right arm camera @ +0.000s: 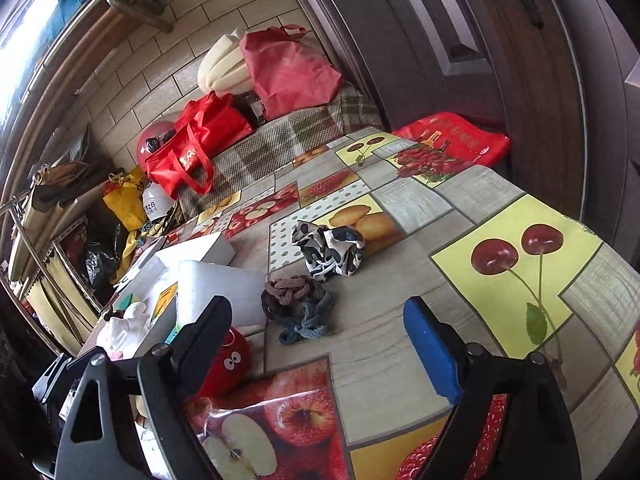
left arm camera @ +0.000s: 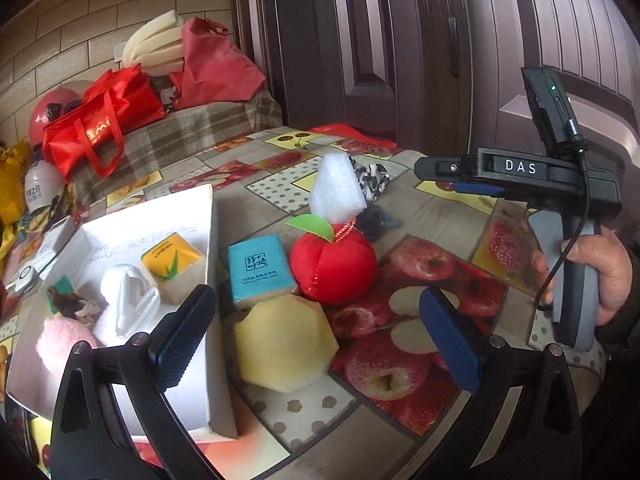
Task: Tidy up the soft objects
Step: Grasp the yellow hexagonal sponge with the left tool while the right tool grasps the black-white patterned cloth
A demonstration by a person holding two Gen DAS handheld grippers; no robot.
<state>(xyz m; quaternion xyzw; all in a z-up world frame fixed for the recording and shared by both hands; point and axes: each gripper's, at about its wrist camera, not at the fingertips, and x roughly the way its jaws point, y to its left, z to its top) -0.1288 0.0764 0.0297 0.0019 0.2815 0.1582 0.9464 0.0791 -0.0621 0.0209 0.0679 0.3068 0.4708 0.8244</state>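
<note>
In the left wrist view my left gripper (left arm camera: 320, 340) is open. A pale yellow sponge block (left arm camera: 284, 344) lies on the table between its fingers, and neither pad touches it. Just beyond are a blue tissue pack (left arm camera: 260, 266), a red plush apple (left arm camera: 334, 264) and a white foam block (left arm camera: 336, 190). The white box (left arm camera: 208, 240) at left holds a yellow tissue pack (left arm camera: 172, 258), a white item and a pink fluffy piece. My right gripper (right arm camera: 320, 340) is open over bare tablecloth. A braided cord (right arm camera: 296, 304) and a black-and-white cloth (right arm camera: 328, 250) lie ahead of it.
A hand (left arm camera: 600, 272) holds the right gripper's handle at the table's right side. Red bags (right arm camera: 192, 148) and cream foam rolls (right arm camera: 224, 64) are piled on a checked cover behind the table. A brown door (right arm camera: 460, 40) stands at the back. A cluttered shelf (right arm camera: 60, 240) is on the left.
</note>
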